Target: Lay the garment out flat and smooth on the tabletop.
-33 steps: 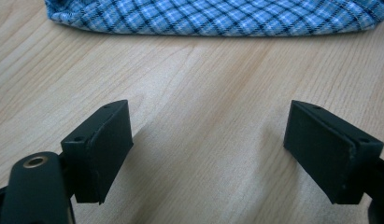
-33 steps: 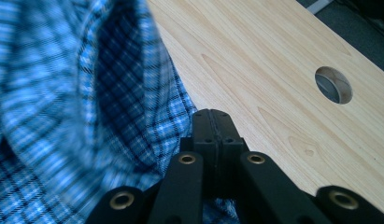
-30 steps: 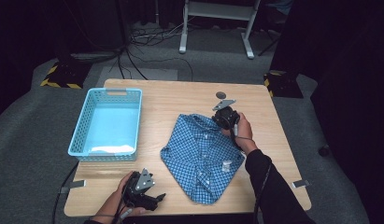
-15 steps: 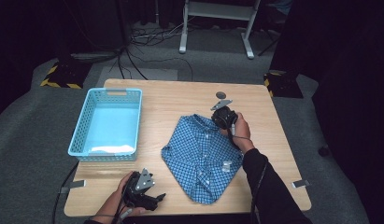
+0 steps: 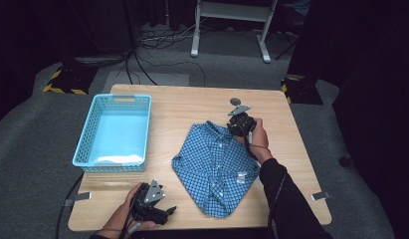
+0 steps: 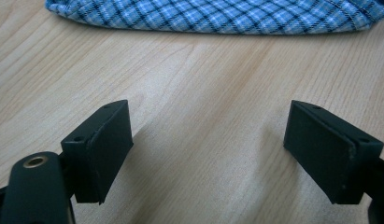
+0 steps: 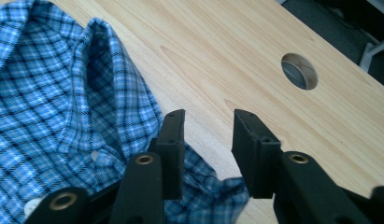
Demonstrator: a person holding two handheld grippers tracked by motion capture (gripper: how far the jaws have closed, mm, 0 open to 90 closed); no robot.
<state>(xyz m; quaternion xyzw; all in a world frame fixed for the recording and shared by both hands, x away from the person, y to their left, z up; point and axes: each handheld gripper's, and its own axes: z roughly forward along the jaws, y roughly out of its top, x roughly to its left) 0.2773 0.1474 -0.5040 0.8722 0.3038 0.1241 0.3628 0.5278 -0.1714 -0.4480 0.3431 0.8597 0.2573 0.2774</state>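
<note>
Our right gripper (image 7: 206,140) fingers have just been opening above the shirt (image 5: 215,167) collar, gripping nothing; left gripper (image 6: 213,154) fingers stand open over the table (image 6: 199,93).

Count on desk (image 5: 192,107): one blue checked shirt (image 5: 214,167), folded, at centre. One light-blue basket (image 5: 114,132), left of shirt. One round cable hole (image 5: 235,101) in desk top, beyond shirt. Two grippers: one (image 5: 168,211) near shirt's front-left, one (image 5: 234,127) at its collar.

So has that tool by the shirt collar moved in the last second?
No. The right tool sits in the same spot below the table's round hole; its jaws have just been opening, off the shirt.
</note>
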